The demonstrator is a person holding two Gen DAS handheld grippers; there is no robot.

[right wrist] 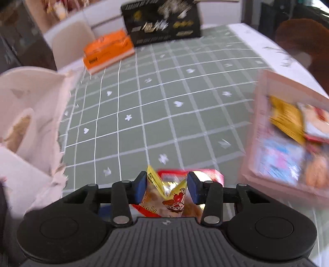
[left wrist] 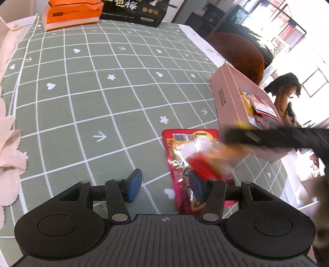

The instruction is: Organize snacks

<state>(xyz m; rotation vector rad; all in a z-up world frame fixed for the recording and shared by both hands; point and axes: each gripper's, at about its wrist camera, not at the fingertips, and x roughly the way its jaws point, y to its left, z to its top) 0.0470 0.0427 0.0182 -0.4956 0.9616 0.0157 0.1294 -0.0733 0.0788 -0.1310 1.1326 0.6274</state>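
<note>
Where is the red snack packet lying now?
In the left wrist view, the red snack packet lies flat on the green tablecloth, beside the pink box, ahead of the left gripper.

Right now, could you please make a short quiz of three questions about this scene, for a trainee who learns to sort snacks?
1. True or false: the right tongs are shut on a small snack packet.
2. Multiple choice: where does the red snack bag lie?
A. inside the pink box
B. flat on the green checked tablecloth, beside the pink box
C. on top of the orange pack
3. Fill the gap: the left tongs are ____ and hold nothing.

Key: 1 true; 2 B; 3 open
</note>
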